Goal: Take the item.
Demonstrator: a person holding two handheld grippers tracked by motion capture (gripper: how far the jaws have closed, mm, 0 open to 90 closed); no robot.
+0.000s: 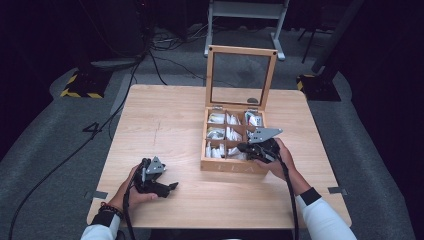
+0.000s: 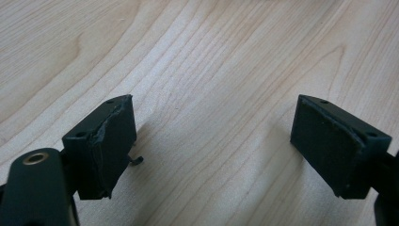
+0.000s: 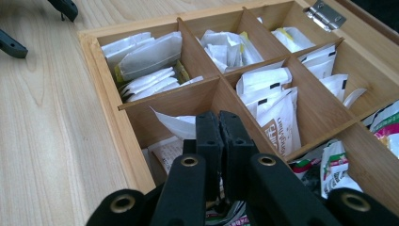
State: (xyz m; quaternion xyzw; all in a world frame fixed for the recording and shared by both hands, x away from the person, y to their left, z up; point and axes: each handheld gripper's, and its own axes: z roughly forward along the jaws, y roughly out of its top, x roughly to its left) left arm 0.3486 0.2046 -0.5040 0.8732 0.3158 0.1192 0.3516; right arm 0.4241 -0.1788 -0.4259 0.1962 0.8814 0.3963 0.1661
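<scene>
Wooden tea box (image 1: 232, 165) lid already up; our right gripper (image 3: 219, 123) sits jaws together at 5 o'clock compartment, no sachet visibly pinched; left gripper (image 2: 211, 141) spread, idle.

The high view looks forward and down over the whole pale wooden tabletop (image 1: 170, 125). The left gripper view faces bare tabletop closely. The right gripper view peers closely into the open compartmented wooden box (image 3: 113, 108), which the high view also shows.

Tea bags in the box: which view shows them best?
Right gripper view. It looks straight into the wooden box, so the tea bags and their printed sachets read clearly per compartment. The high view shows the tea bags as small white patches between the dividers. The left gripper view looks at the bare table.
</scene>
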